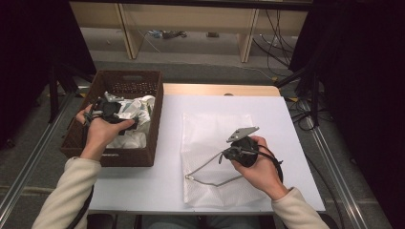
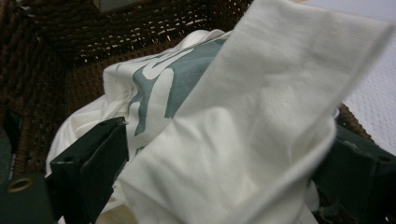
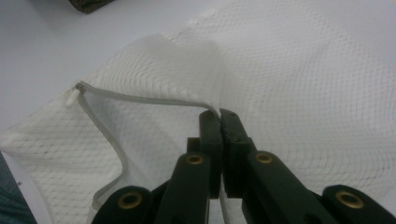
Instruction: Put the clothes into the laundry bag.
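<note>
White mesh is what the right gripper (image 3: 219, 116) is pinching: its jaws are pressed together on the grey zipper edge (image 3: 140, 99) of the laundry bag (image 1: 215, 129), which is lying flat on the white table (image 1: 167, 181). In the high view this gripper is sitting at about 4 o'clock from the table centre. It is lifting the upper layer a little, probably to keep the mouth of the bag open for filling.

The left gripper (image 1: 107, 110) is reaching into the brown wicker basket (image 1: 155, 119) at 9 o'clock, just beside the table edge. Its jaws are standing spread wide, one on each side of a fold of the cream cloth with a grey-green print (image 2: 224, 140). The pads are not pressing on the fabric, so I judge the cloth is not gripped yet. The cloth is resting inside the basket, crumpled in a heap. The basket is placed near the bag, likely so that the way for carrying is short.
</note>
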Tool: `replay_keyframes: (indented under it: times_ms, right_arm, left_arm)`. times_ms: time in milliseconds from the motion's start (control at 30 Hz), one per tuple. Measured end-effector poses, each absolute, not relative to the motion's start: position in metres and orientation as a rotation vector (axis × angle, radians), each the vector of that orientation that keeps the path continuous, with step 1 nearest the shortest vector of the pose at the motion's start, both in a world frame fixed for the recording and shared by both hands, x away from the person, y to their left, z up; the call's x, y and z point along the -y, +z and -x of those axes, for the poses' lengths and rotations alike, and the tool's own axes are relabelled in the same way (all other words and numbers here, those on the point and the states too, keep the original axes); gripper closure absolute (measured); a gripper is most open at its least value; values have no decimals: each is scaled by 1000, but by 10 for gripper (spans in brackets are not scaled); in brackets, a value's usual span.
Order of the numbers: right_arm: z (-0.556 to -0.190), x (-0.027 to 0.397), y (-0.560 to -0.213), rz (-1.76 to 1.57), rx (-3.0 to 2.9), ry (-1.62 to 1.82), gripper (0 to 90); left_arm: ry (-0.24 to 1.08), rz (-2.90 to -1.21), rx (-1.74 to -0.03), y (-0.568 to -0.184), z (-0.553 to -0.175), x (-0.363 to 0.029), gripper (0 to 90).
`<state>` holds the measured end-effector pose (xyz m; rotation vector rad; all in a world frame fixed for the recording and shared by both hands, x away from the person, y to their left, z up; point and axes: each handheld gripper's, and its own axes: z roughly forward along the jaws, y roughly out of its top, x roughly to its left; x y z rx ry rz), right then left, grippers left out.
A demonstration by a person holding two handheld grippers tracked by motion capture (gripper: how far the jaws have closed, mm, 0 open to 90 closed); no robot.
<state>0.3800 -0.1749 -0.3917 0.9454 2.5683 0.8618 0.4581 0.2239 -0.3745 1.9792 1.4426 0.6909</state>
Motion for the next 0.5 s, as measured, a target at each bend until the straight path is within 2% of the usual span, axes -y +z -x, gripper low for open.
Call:
replay_keyframes:
  times_ms: [200, 500]
  right_arm:
    - [-379, 172, -396, -962, -2565, 853, 896]
    - [-381, 173, -397, -959, -2568, 852, 896]
  left_arm:
    - [589, -2054, -1506, -389, -480, -222, 61]
    - [586, -2032, -1521, -399, -499, -223, 50]
